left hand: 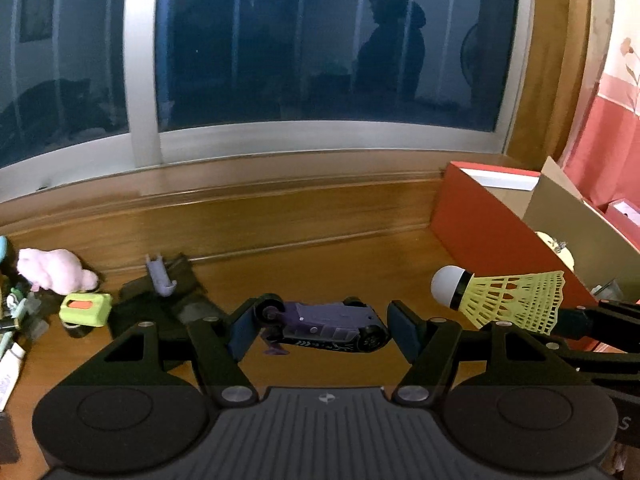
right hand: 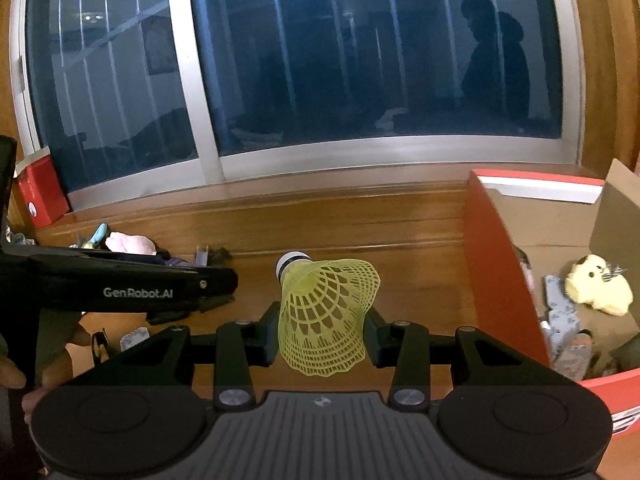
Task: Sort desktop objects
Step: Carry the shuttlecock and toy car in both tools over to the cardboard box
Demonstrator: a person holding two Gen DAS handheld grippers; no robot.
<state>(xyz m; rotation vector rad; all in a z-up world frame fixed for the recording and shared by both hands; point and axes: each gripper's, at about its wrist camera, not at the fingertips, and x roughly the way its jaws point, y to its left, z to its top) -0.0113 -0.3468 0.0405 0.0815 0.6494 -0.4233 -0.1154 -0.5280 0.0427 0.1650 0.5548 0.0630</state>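
A wooden desk (left hand: 304, 264) is set below a dark window (left hand: 320, 48), in which a standing person is reflected. On the side of the left gripper (left hand: 320, 326), seen from the right wrist, "GenRobot.AI" is printed in white. A purple toy car (left hand: 320, 324) lying on its side is clamped between its pads above the desk. A yellow plastic shuttlecock (right hand: 326, 312) with a white, black-banded cork is pinched at the skirt by the right gripper (right hand: 322, 338). To the right, a red-walled cardboard box (right hand: 500, 272) holds a yellow plush (right hand: 598, 288). Farther left, a green case (left hand: 86, 309) and a pink plush (left hand: 54, 271) are left on the desk.
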